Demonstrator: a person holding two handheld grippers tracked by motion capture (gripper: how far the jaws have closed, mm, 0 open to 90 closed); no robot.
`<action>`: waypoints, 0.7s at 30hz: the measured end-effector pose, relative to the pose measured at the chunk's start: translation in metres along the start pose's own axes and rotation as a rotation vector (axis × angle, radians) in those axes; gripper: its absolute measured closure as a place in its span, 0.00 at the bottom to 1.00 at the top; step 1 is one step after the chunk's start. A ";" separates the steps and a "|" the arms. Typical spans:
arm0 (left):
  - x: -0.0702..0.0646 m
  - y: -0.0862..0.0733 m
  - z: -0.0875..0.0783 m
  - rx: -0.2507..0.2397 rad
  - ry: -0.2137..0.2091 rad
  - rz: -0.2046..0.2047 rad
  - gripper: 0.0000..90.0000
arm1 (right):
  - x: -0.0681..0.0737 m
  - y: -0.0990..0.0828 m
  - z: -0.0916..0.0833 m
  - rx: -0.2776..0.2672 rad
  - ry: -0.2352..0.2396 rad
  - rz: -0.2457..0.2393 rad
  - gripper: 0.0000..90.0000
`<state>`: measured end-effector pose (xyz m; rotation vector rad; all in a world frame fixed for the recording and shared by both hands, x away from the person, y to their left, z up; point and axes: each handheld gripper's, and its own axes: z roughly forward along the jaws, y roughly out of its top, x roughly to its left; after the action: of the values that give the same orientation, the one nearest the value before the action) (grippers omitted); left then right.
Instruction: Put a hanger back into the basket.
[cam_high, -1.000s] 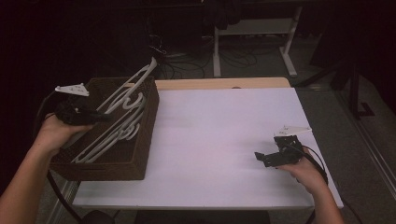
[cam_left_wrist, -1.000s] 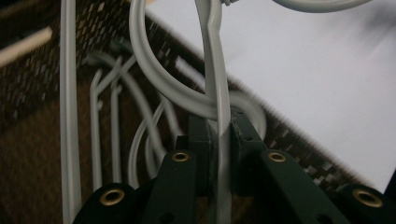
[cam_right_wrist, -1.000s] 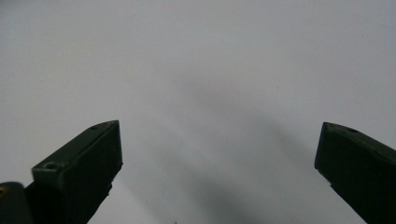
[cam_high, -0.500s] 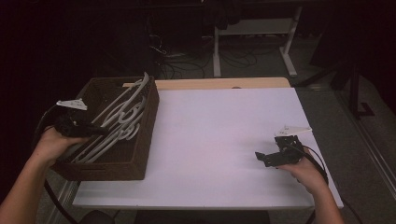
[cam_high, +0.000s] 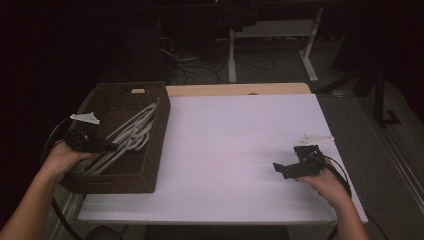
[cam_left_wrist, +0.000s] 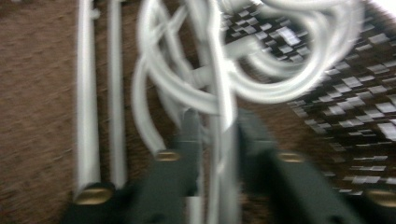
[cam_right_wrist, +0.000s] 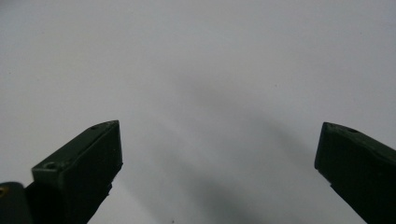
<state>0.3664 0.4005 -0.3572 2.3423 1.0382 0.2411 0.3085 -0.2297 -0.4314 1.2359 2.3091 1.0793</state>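
White plastic hangers (cam_high: 120, 137) lowered into the wicker basket (cam_high: 150, 170) at the tabletop's left edge.
Left gripper (cam_high: 107, 146) jaws have just been opening, a hanger bar between them, apparently released; right gripper (cam_high: 278, 169) rests agape.

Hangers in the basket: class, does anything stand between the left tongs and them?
Nothing visible does. The left tongs have just been opening, with a bar of the white hangers between their jaws, inside the brown basket.

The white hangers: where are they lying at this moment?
In the high view the white hangers lie in the brown basket at the table's left edge, with the left gripper on them.
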 end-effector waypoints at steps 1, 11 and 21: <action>0.000 0.000 0.000 -0.010 0.002 -0.006 0.63 | 0.000 0.000 0.000 -0.002 -0.001 0.001 0.01; -0.014 0.012 -0.018 -0.212 -0.052 -0.045 0.32 | 0.003 0.008 -0.009 -0.037 0.016 -0.002 0.01; -0.057 0.036 -0.015 -0.355 -0.144 0.018 0.19 | 0.011 0.028 -0.026 -0.107 0.060 -0.017 0.01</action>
<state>0.3439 0.3460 -0.3215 2.0177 0.8298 0.2384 0.3031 -0.2233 -0.3926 1.1564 2.2682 1.2330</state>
